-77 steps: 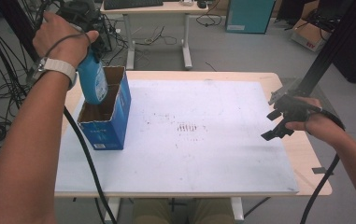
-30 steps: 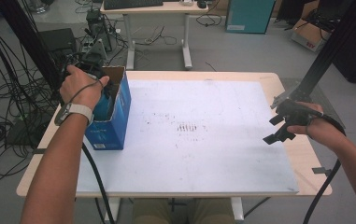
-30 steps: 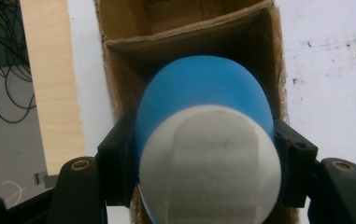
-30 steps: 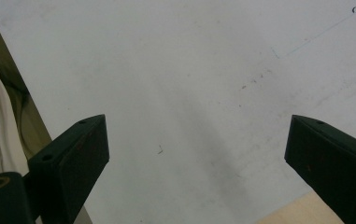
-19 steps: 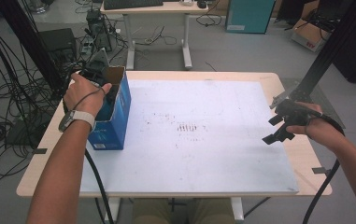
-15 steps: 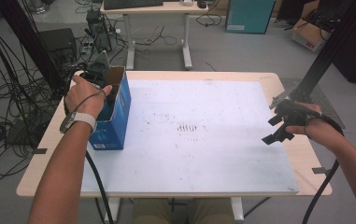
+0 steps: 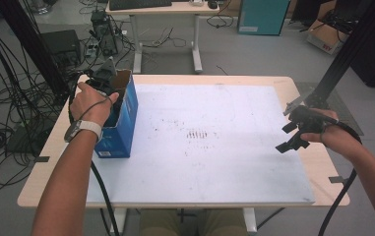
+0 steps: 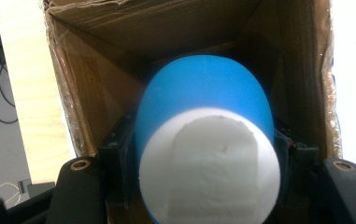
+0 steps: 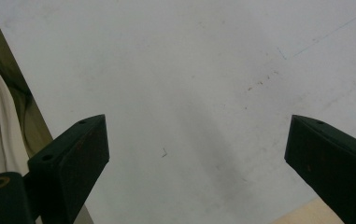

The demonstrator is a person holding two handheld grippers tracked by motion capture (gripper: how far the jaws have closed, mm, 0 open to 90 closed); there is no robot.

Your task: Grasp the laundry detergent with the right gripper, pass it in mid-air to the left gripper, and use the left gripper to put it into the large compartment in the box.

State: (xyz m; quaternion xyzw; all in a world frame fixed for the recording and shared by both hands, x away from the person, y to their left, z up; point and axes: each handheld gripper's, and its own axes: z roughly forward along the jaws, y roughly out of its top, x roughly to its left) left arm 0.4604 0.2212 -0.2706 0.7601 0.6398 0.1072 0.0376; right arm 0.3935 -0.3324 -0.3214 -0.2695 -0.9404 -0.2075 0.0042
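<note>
Item 1, left claw (image 7: 110,98): I have it sunk nose-down into the open top of the carton, pinching the blue bottle (image 8: 203,116) at both flanks. The left gripper view has the jaws pressed against the bottle's sides, with its white cap (image 8: 210,168) nearest the camera and its rounded blue end pointing ahead of the claw, deeper into the box. I judge this grip serves a controlled lowering rather than a drop.

Item 2, blue cardboard box (image 7: 121,123): stands upright around the left claw, brown inner walls close on every side of the bottle. Whether the bottle's far end touches the floor of the box I cannot tell.

Item 3, right claw (image 7: 296,132): spread wide, nothing between the jaws, parked low over the white mat (image 9: 189,84). I take it as idle, well clear of the box.

Item 4, counter (image 7: 52,147): wooden, bare edge just outside the left claw.
</note>
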